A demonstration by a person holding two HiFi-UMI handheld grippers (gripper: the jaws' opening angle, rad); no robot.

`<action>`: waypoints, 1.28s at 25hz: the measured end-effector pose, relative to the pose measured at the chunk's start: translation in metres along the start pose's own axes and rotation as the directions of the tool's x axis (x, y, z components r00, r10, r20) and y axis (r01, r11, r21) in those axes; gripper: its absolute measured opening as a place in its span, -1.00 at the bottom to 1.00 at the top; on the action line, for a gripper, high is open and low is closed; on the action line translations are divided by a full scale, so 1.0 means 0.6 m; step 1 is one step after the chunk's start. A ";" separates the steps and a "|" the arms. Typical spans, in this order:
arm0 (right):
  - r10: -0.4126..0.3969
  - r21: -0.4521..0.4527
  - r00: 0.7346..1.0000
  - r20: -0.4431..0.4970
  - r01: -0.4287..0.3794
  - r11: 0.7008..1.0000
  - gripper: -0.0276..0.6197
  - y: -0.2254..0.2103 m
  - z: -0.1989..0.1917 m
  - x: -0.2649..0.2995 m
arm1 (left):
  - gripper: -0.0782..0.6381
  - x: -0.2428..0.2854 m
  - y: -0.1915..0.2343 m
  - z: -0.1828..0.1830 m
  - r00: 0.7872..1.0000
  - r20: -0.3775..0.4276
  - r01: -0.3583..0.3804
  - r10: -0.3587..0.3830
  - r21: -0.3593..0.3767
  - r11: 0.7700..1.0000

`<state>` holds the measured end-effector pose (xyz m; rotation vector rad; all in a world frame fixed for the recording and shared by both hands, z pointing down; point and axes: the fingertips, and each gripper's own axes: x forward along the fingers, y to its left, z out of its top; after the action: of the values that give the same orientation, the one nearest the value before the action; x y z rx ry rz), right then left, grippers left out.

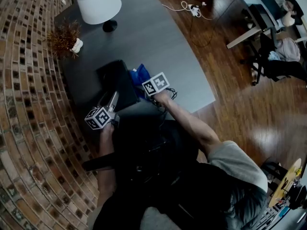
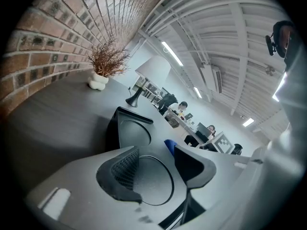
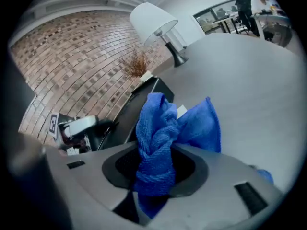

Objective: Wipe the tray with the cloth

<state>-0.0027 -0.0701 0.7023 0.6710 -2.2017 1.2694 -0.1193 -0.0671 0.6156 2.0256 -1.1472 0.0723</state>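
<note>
A black tray [image 1: 112,78] with round recesses lies on the dark grey table [image 1: 158,37], near the brick wall. My right gripper [image 1: 143,86] is shut on a bunched blue cloth [image 1: 138,74] just right of the tray's right edge. In the right gripper view the cloth [image 3: 158,128] stands up out of the jaws, and the tray [image 3: 144,104] lies beyond it to the left. My left gripper [image 1: 114,99] sits at the tray's near end. Its jaws stand apart over a round recess of the tray [image 2: 127,131], with nothing pinched. A bit of the cloth [image 2: 170,146] shows past its right jaw.
A white-shaded lamp [image 1: 98,4] and a dried plant in a white vase [image 1: 64,38] stand at the table's far end. The brick wall [image 1: 29,80] runs along the left. Wooden floor with cables [image 1: 192,8] lies to the right of the table.
</note>
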 end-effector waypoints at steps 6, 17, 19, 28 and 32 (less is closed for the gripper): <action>0.068 -0.231 0.960 -0.271 -0.134 0.964 -0.50 0.020 -0.091 -0.053 | -0.17 -0.001 0.003 0.004 1.000 0.002 0.003 -0.003 -0.004 1.000; -0.246 -0.881 0.958 -0.146 -0.013 0.473 -0.49 0.063 -0.075 -0.031 | -0.20 0.001 0.001 0.001 1.000 -0.005 0.003 -0.003 0.000 1.000; -0.250 -0.940 0.943 -0.220 -0.136 0.314 -0.49 0.084 -0.127 -0.057 | -0.20 -0.001 0.002 0.003 1.000 -0.004 0.000 0.000 0.003 1.000; -0.271 -0.818 0.931 -0.245 -0.049 0.573 -0.48 -0.018 -0.169 -0.276 | -0.20 0.000 -0.011 -0.001 1.000 0.004 0.018 -0.018 0.008 1.000; -0.381 -0.758 0.881 -0.281 0.040 0.652 -0.37 -0.097 -0.190 -0.330 | -0.20 -0.006 -0.020 -0.002 1.000 0.001 0.028 -0.028 0.028 0.999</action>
<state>0.2034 0.0371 0.6613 0.2690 -1.9384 0.2624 -0.1122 -0.0604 0.6077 2.0663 -1.1244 0.0739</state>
